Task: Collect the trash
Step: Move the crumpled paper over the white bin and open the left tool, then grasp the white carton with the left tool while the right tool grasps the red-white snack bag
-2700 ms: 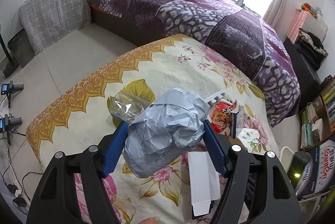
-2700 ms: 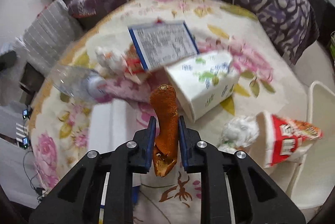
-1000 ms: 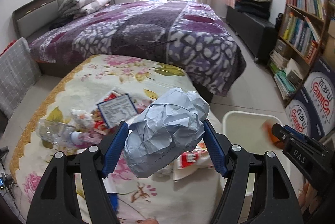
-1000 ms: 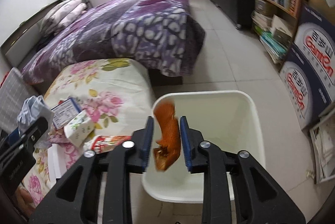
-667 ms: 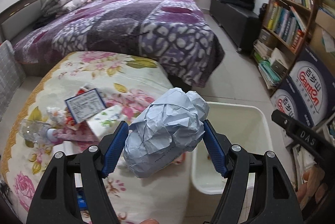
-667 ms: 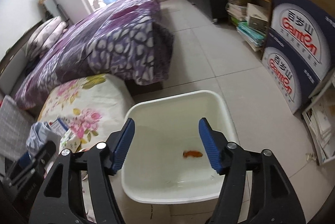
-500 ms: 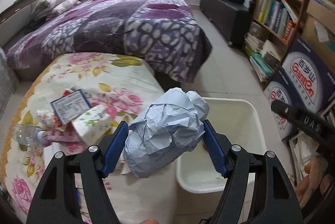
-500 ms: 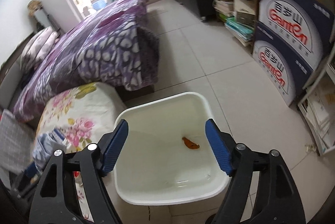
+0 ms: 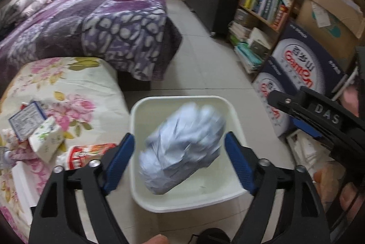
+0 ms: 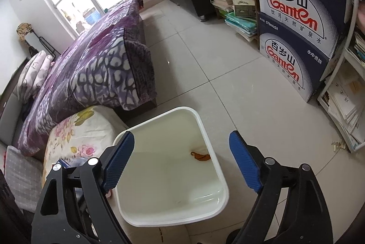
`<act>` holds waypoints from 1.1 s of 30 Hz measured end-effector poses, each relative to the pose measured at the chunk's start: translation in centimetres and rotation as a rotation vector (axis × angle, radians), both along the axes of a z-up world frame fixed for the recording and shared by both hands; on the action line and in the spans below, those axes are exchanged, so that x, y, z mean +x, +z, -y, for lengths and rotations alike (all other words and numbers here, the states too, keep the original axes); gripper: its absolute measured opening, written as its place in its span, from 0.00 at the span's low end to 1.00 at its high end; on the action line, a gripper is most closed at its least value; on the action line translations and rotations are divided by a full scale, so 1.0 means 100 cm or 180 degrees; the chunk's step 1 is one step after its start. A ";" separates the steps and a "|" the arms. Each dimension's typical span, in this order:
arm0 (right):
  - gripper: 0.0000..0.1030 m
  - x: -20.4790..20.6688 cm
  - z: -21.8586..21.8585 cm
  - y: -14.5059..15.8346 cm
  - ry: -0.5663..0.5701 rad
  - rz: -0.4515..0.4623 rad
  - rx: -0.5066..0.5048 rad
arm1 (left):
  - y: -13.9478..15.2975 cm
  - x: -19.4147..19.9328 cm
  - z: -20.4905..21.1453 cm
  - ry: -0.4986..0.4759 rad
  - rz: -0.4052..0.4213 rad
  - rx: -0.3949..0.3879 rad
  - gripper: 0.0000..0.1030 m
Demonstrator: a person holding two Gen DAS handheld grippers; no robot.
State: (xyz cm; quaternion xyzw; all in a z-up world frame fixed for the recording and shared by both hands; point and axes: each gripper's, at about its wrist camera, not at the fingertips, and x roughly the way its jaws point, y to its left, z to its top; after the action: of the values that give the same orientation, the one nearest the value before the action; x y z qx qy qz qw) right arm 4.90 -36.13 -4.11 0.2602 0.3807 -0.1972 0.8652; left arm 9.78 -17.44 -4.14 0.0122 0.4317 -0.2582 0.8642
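A crumpled pale blue paper ball (image 9: 182, 148) shows blurred between the fingers of my left gripper (image 9: 179, 138), with a gap on each side. The jaws are opening and the pads are off the ball. It hangs directly over the white bin (image 9: 173, 98) on the floor. My right gripper (image 10: 180, 137) is also above the white bin (image 10: 206, 130); its jaws are opening with nothing between them. An orange peel (image 10: 200, 156) lies on the bin's bottom. On the flowered table (image 9: 75, 84) remain a tissue pack (image 9: 46, 139), a red-and-white wrapper (image 9: 91, 152) and a blue-edged box (image 9: 27, 117).
A bed with a purple blanket (image 9: 102, 23) stands behind the table. A bookshelf (image 9: 269, 0) and stacked water cartons (image 10: 296, 23) line the right side. Tiled floor (image 10: 228, 61) lies between bed and shelves. A wire rack with papers (image 10: 342, 102) stands at the far right.
My left gripper swung from the table to over the bin, then its jaws spread and the paper ball came loose. The right gripper dropped the orange peel into the bin and opened wide.
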 end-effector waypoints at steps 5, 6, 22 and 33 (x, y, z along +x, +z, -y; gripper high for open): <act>0.81 0.002 0.000 -0.001 0.0022 -0.0004 0.0018 | -0.004 0.002 -0.002 0.0046 -0.0073 0.0024 0.85; 0.81 0.003 -0.001 -0.001 0.0037 -0.0007 0.0017 | -0.005 0.003 -0.005 0.0077 -0.0079 0.0052 0.85; 0.86 0.047 -0.093 -0.016 0.0753 -0.0265 -0.0301 | -0.022 0.019 -0.109 0.0917 -0.0067 0.0691 0.85; 0.90 0.073 -0.187 -0.030 0.1685 -0.0418 -0.0819 | -0.057 0.045 -0.226 0.1919 -0.0607 0.0943 0.85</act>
State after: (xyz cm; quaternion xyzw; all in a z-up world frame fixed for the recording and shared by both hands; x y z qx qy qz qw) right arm 12.24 -17.42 -7.07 0.0268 0.4623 -0.0278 0.8859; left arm 14.25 5.12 -9.81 -0.0148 0.5275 0.0742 0.8462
